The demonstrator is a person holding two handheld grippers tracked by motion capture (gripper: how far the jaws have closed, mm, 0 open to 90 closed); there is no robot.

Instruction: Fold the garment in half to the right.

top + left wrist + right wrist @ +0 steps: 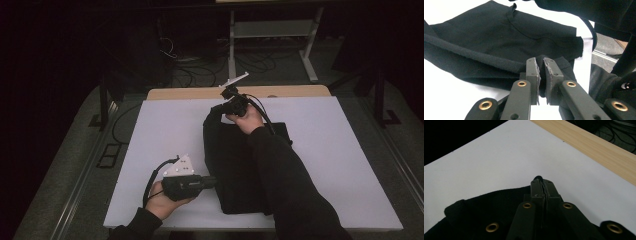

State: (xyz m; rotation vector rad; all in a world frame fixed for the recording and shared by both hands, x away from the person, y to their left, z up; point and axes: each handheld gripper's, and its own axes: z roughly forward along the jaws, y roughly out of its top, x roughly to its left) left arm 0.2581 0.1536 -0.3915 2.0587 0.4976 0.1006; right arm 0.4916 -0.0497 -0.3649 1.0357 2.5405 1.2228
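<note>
A black garment lies folded on the white desk, a little right of the middle, its long side running from the near edge toward the far edge. The left gripper sits low at the garment's near left side, held level and pointing at the cloth. In the left gripper view its jaws stand narrow, with a fold of the black fabric pinched between the pads. The right gripper is at the garment's far end, near the strip of bare wood along the desk's far edge; the right hand and its dark sleeve lie across the garment. In the right gripper view the jaws are pressed together, and a thin edge of the cloth seems to be caught between them, though the dark fabric makes this hard to make out. That far corner of the garment is raised slightly off the desk.
</note>
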